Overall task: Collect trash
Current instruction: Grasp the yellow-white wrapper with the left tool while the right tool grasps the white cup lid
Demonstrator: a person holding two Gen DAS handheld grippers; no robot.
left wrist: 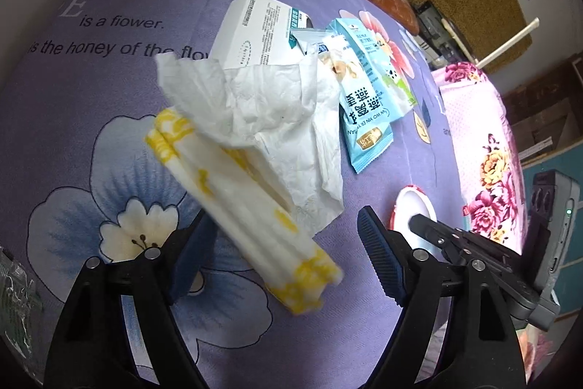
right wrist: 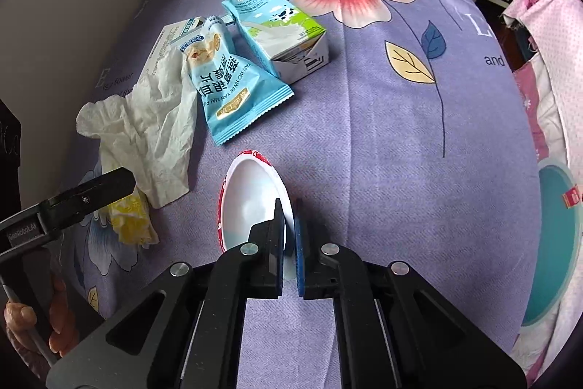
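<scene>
Trash lies on a purple flowered cloth [left wrist: 91, 90]. My left gripper [left wrist: 280, 243] is open, its fingers either side of a yellow-and-white tissue pack [left wrist: 251, 206] with a crumpled white tissue [left wrist: 269, 108] on its far end. Beyond lie a white box [left wrist: 251, 31], a blue snack wrapper [left wrist: 364, 112] and a blue milk carton [right wrist: 280, 31]. My right gripper [right wrist: 289, 236] is shut on the rim of a white cup with a red outside [right wrist: 251, 203], lying on its side. The tissue [right wrist: 149, 133], the wrapper [right wrist: 233, 86] and the pack [right wrist: 131, 221] also show in the right wrist view.
A pink flowered cloth [left wrist: 484, 148] hangs at the right edge of the surface, with a teal bin [right wrist: 557, 250] below it. The left gripper's body [right wrist: 73, 199] reaches in at the left of the right wrist view. Furniture stands beyond the far edge.
</scene>
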